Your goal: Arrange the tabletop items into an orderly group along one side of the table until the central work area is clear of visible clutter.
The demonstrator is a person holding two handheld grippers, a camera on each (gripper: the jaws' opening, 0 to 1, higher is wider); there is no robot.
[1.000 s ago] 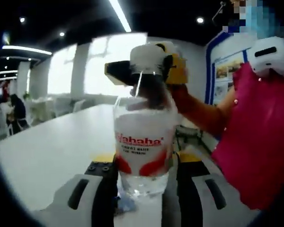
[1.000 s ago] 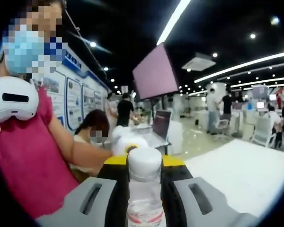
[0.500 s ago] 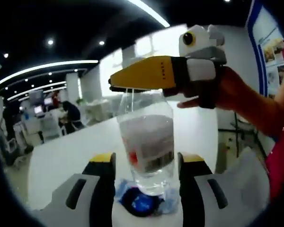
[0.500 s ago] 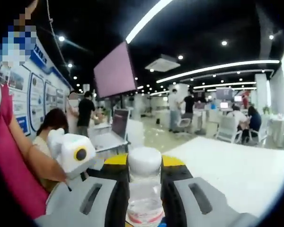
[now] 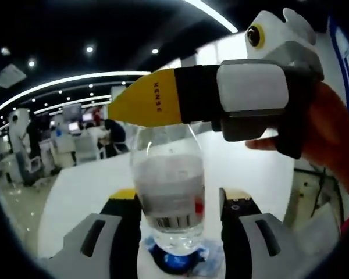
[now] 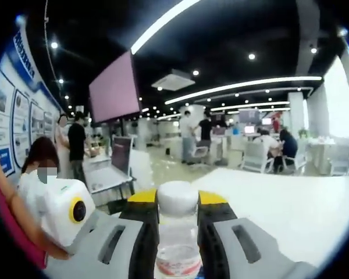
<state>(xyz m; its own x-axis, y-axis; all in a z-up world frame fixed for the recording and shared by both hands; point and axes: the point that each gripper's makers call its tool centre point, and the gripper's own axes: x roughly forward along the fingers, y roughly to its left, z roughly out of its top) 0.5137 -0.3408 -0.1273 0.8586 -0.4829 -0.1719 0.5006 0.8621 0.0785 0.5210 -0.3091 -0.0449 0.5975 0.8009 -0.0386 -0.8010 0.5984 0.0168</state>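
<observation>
Clear plastic, thin-walled: 1 water bottle [image 5: 168, 195] at the centre of the left gripper view, standing upright between the 2 jaws of the left gripper [image 5: 175, 203], on a white table [image 5: 87, 192]. Part-filled with water, so judged moderately light but bottom-heavy; wall soft enough to dent under a hard squeeze, label band slick. Best taken low on the body or at the stiff neck. Left jaws at 7 and 5 o'clock, narrow, just beside the bottle's sides; contact cannot be told. Under the base at 6 o'clock, 1 blue crumpled thing [image 5: 177, 258], too blurred to name. Across 12 to 3 o'clock, the right gripper [image 5: 157, 104], yellow-tipped, laid over the bottle's top, with a hand [image 5: 328, 136] behind it.

White screw cap [image 6: 177, 197] at 6 o'clock in the right gripper view, on the same bottle's neck, seated between the 2 yellow-tipped jaws, which look closed on the neck just under the cap. Ribbed cap and neck judged stiff, a sound hold for lifting. White table running to 4 o'clock. At 8 o'clock, part of the left gripper.
</observation>
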